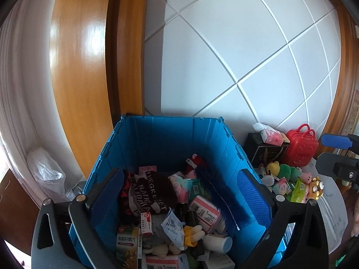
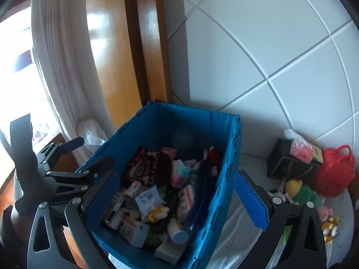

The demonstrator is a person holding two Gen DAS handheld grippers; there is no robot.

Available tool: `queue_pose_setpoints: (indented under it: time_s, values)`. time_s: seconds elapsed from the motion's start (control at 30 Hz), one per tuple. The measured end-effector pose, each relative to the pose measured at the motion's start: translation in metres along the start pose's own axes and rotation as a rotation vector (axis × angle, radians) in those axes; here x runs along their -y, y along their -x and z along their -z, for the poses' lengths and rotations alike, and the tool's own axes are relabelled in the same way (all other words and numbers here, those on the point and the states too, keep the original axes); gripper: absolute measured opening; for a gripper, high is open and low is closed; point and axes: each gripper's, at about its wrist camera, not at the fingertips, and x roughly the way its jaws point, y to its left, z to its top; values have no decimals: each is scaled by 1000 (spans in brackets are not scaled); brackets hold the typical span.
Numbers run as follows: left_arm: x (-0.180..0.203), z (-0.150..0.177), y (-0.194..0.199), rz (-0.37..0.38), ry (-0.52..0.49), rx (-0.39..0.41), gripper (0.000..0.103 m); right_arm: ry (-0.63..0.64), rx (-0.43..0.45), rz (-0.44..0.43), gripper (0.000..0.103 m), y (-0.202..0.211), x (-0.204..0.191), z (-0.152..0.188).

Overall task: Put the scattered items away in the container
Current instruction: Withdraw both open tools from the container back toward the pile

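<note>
A blue plastic crate point(image 1: 157, 139) point(image 2: 224, 168) stands against the tiled wall, filled with several items: a dark printed cloth point(image 1: 148, 192), boxes, small plush toys, a white bottle point(image 1: 218, 242) and a blue bristle brush point(image 1: 222, 197) point(image 2: 199, 195). My left gripper point(image 1: 179, 199) is open and empty above the crate; it also shows in the right wrist view point(image 2: 87, 154). My right gripper point(image 2: 177, 199) is open and empty over the crate's right side; it also shows in the left wrist view point(image 1: 332, 154). Scattered toys and packets point(image 1: 294, 179) point(image 2: 305, 192) lie right of the crate.
A black box point(image 1: 262, 150) with a pink tissue pack point(image 1: 270, 135) and a red toy case point(image 1: 303, 148) point(image 2: 334, 174) stand by the wall at right. A wooden door frame point(image 1: 80, 67), a white curtain and a plastic bag point(image 1: 44, 170) are at left.
</note>
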Motion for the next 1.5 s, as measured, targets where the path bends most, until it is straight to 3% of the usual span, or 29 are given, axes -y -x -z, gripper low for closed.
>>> queue_pose_setpoints:
  time_s: [0.53, 0.83, 1.5]
  values:
    - [120, -7, 17, -19, -85, 0, 103, -42, 51, -8, 103, 66, 93, 38]
    - [195, -1, 14, -14, -123, -29, 103, -78, 33, -7, 103, 94, 161, 67]
    - [363, 53, -37, 98, -248, -117, 103, -276, -14, 131, 103, 119, 323, 195]
